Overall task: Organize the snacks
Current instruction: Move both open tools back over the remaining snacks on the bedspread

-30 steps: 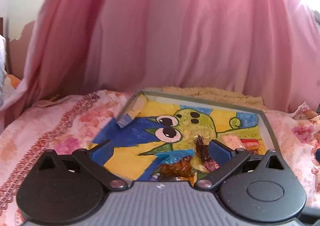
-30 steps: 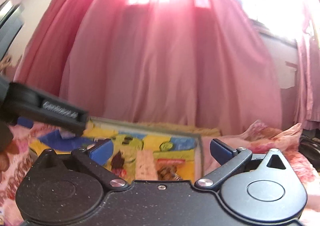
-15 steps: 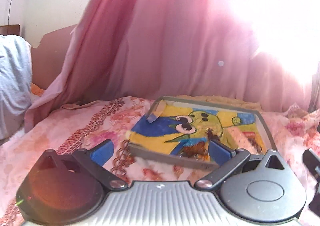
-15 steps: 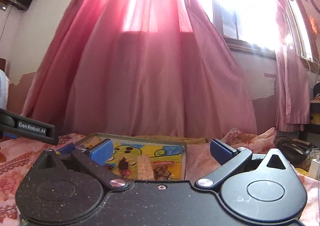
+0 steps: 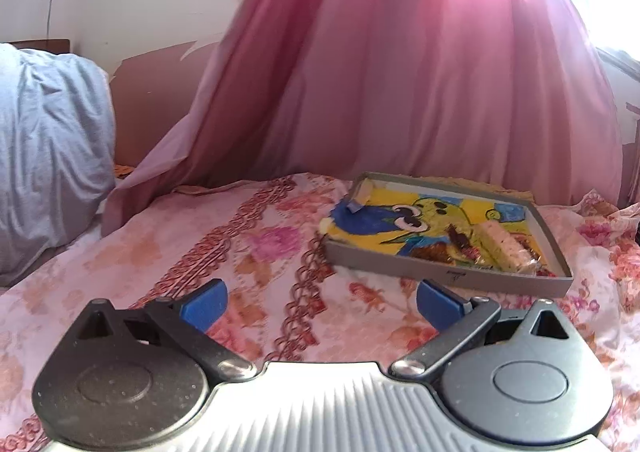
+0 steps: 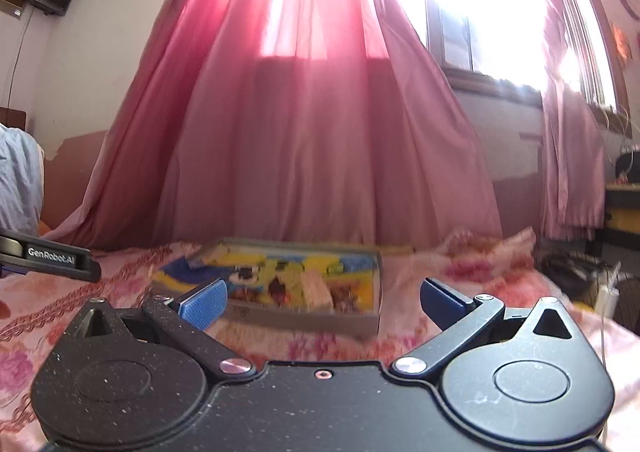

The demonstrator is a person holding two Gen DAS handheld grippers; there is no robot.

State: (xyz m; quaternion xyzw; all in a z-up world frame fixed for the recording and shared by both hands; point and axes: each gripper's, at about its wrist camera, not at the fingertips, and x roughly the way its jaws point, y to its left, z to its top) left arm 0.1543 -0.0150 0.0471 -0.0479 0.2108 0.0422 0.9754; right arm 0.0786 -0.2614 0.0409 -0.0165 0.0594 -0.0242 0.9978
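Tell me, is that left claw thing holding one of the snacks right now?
No, the left gripper is open and empty above the bedspread, while the snacks lie in the tray.

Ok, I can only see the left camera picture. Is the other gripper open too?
Observer: Yes, the right gripper is open, with nothing between its fingers.
Operator: What is it pointing at?
Observer: The tray with the snacks lies straight ahead of it on the bedspread.
Operator: Can that camera see my left gripper?
Observer: Yes, the left gripper pokes in from the left edge, and its side reads GenRobot.AI.
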